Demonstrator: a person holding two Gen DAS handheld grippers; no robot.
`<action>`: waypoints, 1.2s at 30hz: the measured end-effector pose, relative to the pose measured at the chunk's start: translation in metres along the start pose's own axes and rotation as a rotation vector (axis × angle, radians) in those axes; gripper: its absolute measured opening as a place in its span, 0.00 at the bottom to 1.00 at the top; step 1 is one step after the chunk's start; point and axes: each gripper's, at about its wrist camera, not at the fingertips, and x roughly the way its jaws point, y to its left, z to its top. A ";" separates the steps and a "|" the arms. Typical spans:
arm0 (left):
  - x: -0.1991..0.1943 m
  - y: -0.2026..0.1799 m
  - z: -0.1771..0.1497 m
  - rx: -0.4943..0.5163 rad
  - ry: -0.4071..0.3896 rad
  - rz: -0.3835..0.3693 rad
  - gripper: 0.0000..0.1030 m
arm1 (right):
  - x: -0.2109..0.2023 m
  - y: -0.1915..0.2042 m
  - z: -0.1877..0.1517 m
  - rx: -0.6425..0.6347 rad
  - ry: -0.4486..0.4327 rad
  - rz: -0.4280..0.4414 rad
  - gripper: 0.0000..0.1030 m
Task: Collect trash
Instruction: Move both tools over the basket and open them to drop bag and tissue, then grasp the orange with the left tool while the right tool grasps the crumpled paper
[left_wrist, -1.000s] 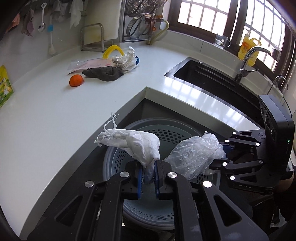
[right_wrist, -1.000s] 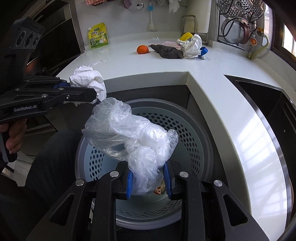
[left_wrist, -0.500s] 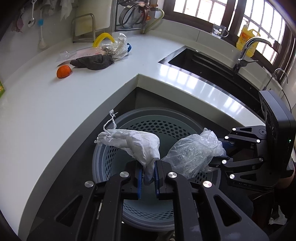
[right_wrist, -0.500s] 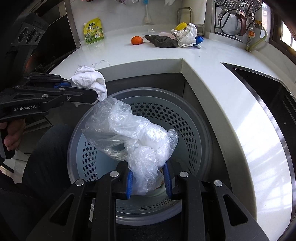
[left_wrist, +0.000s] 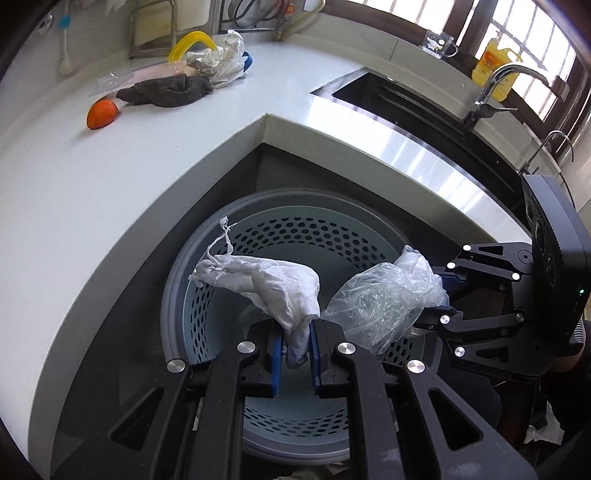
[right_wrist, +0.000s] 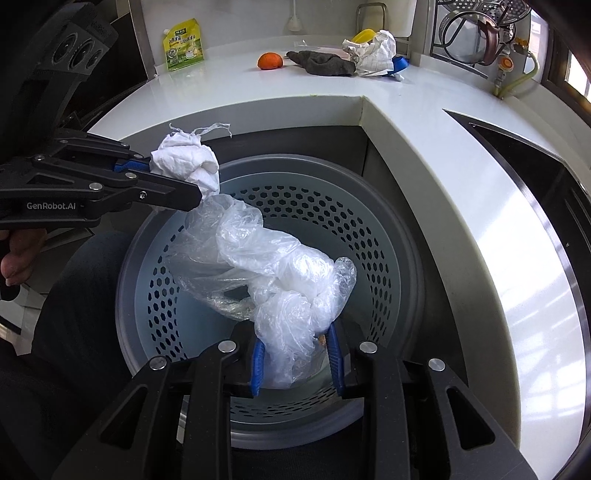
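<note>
My left gripper (left_wrist: 295, 356) is shut on a crumpled white paper wad (left_wrist: 273, 284) and holds it over the perforated pale blue trash bin (left_wrist: 295, 236). It also shows in the right wrist view (right_wrist: 147, 177) with the wad (right_wrist: 188, 164). My right gripper (right_wrist: 295, 363) is shut on a crumpled clear plastic bag (right_wrist: 266, 266) above the same bin (right_wrist: 373, 251). In the left wrist view the right gripper (left_wrist: 439, 295) holds the bag (left_wrist: 384, 295) beside the wad.
White corner countertop (left_wrist: 110, 177) wraps around the bin. At its back lie an orange (left_wrist: 102, 113), a dark rag (left_wrist: 166, 90), crumpled paper (left_wrist: 221, 66) and a yellow item. A green packet (right_wrist: 183, 45) leans on the wall. Sink (left_wrist: 413, 107) and faucet at right.
Both grippers have moved lower and closer over the bin, still holding the paper wad and the plastic bag. The counter items have shifted farther up in view.
</note>
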 end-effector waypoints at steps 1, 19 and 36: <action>0.003 0.001 0.000 -0.001 0.009 0.004 0.16 | 0.001 0.000 0.000 -0.003 0.003 -0.003 0.28; -0.016 0.012 0.012 0.017 -0.074 0.154 0.74 | -0.015 -0.002 0.007 -0.015 -0.036 -0.011 0.66; -0.057 0.098 0.083 -0.169 -0.262 0.347 0.89 | -0.073 -0.018 0.102 0.033 -0.394 0.037 0.73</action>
